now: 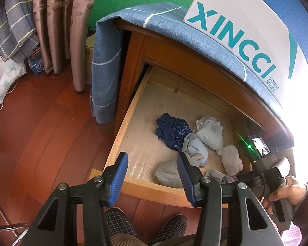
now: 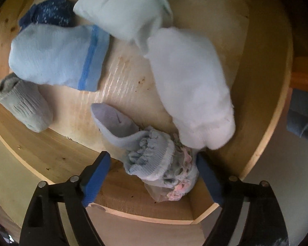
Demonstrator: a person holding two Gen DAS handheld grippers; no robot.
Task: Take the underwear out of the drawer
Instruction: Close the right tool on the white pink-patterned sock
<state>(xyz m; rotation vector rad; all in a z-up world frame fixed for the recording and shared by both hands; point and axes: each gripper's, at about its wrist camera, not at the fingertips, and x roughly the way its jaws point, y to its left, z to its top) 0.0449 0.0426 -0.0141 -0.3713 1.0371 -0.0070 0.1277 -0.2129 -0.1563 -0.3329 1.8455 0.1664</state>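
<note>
The wooden drawer (image 1: 129,112) stands pulled out, with several small garments lying in it. Among them are a navy lace piece (image 1: 171,131), a light blue piece with a darker band (image 2: 57,55), a white fuzzy piece (image 2: 191,86) and a grey ribbed one (image 2: 22,104). My right gripper (image 2: 152,155) is down in the front right corner, open, its jaws either side of a crumpled pale blue and floral garment (image 2: 154,164). The left pad stands clear of the fabric. My left gripper (image 1: 152,157) hangs open and empty above the drawer's front edge.
A white XINCCI shoe box (image 1: 246,37) sits on a blue cloth (image 1: 174,26) draped over the cabinet top. A curtain (image 1: 61,26) and bedding stand at the left over a wooden floor (image 1: 51,133). Checked slippers (image 1: 121,221) show below. A hand (image 1: 287,188) holds the right gripper's handle.
</note>
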